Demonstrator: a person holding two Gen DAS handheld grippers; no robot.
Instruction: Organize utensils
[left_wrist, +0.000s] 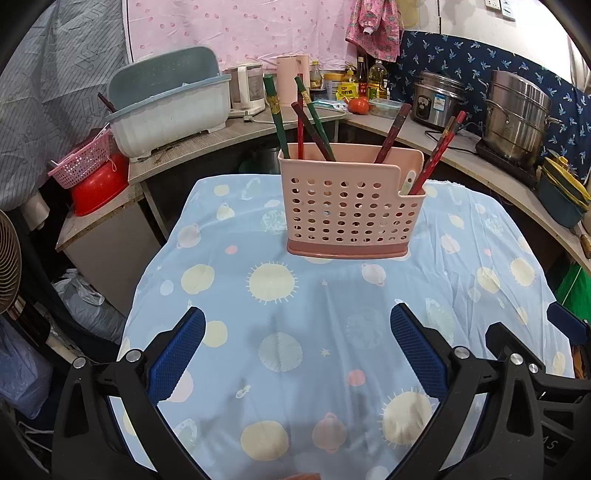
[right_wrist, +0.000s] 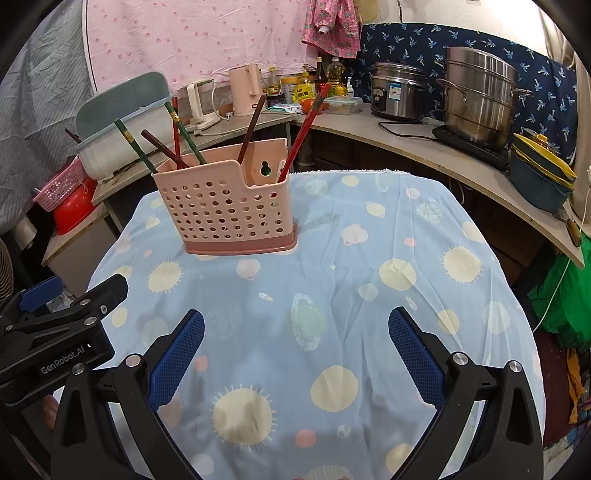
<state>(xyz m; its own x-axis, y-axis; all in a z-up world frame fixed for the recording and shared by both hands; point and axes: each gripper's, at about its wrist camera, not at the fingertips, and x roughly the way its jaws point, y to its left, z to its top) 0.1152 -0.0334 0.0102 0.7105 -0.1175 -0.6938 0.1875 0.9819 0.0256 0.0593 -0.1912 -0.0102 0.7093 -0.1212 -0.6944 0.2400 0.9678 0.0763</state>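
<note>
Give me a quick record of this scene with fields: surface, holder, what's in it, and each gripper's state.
surface: table under a blue planet-print cloth
holder: pink perforated utensil holder, upright on the cloth
contents: green and red chopsticks, leaning, ends sticking out the top
left gripper: open, empty, above the cloth
right gripper: open, empty, above the cloth

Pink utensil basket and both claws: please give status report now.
Left claw open, empty. Right claw open, empty. Pink utensil basket upright on blue tablecloth, chopsticks standing inside. Nothing between claws and basket.
</note>
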